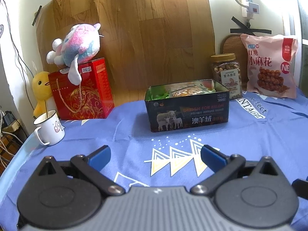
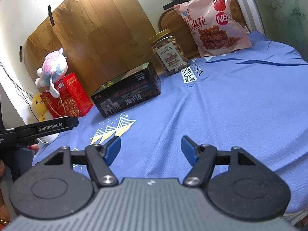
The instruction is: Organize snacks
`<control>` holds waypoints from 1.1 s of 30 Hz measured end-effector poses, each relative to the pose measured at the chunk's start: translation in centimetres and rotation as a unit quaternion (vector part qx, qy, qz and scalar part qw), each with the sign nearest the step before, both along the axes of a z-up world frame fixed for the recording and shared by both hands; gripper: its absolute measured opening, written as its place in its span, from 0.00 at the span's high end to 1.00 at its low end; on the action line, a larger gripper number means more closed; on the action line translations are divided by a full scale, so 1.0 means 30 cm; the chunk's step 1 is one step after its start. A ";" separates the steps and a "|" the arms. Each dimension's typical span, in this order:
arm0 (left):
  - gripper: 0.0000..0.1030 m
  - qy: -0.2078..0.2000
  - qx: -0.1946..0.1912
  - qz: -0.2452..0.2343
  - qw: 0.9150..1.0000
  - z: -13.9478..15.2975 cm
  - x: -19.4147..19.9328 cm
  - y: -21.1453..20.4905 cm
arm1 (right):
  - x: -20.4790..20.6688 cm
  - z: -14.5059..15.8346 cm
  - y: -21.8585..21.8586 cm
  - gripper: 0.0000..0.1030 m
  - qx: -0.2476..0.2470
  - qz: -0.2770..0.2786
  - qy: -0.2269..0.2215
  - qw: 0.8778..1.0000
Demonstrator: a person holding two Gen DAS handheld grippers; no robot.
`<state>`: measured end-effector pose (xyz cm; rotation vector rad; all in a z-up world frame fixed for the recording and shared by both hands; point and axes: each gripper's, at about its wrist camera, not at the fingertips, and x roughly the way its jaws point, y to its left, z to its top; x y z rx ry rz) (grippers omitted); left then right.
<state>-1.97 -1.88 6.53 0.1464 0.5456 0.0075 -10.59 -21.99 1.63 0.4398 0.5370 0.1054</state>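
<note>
A black open tin (image 1: pixel 187 113) (image 2: pixel 127 98) with sheep printed on its side stands mid-table on the blue cloth, and snack packets (image 1: pixel 184 91) lie inside it. Behind it to the right are a clear jar of nuts (image 1: pixel 227 75) (image 2: pixel 170 53) with a gold lid and a pink bag of fried twists (image 1: pixel 270 65) (image 2: pixel 213 23) leaning on the wall. My left gripper (image 1: pixel 155 157) hovers open over the cloth in front of the tin, holding nothing. My right gripper (image 2: pixel 151 150) is open and empty too, further right and nearer the table's front.
A red gift box (image 1: pixel 82 90) (image 2: pixel 67 96) with a pastel plush toy (image 1: pixel 77 46) on top stands at the back left, beside a yellow duck toy (image 1: pixel 41 90) and a white mug (image 1: pixel 49 130). The left gripper's body (image 2: pixel 38 129) shows at the right wrist view's left edge.
</note>
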 end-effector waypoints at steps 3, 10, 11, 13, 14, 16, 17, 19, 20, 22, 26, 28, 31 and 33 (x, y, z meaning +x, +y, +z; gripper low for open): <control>0.00 -0.001 0.002 0.002 1.000 -0.002 -0.002 0.000 | 0.002 -0.001 0.002 0.31 0.001 0.001 0.002 1.000; 0.00 0.004 -0.007 0.004 1.000 0.001 -0.001 0.010 | 0.005 -0.003 0.004 0.31 0.000 0.002 0.003 1.000; 0.00 0.005 -0.010 0.004 1.000 0.002 0.000 0.013 | 0.005 -0.002 0.003 0.31 0.001 0.001 0.003 1.000; 0.00 0.007 -0.012 0.005 1.000 0.001 0.001 0.017 | 0.005 -0.003 0.006 0.31 0.001 0.002 0.003 1.000; 0.00 0.008 -0.013 0.004 1.000 0.000 0.001 0.019 | 0.006 -0.003 0.008 0.30 0.001 0.003 0.003 1.000; 0.00 0.011 -0.015 0.002 1.000 -0.001 0.002 0.023 | 0.006 -0.004 0.010 0.31 0.001 0.003 0.004 1.000; 0.00 0.013 -0.016 0.001 1.000 -0.002 0.002 0.025 | 0.010 -0.005 0.010 0.30 0.002 0.004 0.005 1.000; 0.00 0.017 -0.018 0.001 1.000 -0.004 0.003 0.028 | 0.011 -0.006 0.014 0.30 0.002 0.005 0.005 1.000; 0.00 0.018 -0.019 0.001 1.000 -0.005 0.004 0.030 | 0.011 -0.005 0.017 0.30 0.002 0.006 0.004 1.000; 0.00 0.021 -0.022 0.001 1.000 -0.006 0.004 0.033 | 0.012 -0.005 0.016 0.30 0.001 0.008 0.004 1.000; 0.00 0.027 -0.027 0.001 0.999 -0.008 0.005 0.040 | 0.015 -0.006 0.019 0.30 0.000 0.009 0.005 1.000; 0.00 0.029 -0.027 0.000 0.999 -0.009 0.004 0.041 | 0.017 -0.006 0.020 0.30 0.000 0.009 0.005 1.000; 0.00 0.035 -0.031 -0.004 0.999 -0.008 0.005 0.044 | 0.017 -0.006 0.020 0.30 0.000 0.010 0.005 1.000; 0.00 0.038 -0.032 -0.006 0.999 -0.008 0.007 0.044 | 0.019 -0.005 0.020 0.30 0.000 0.010 0.005 1.000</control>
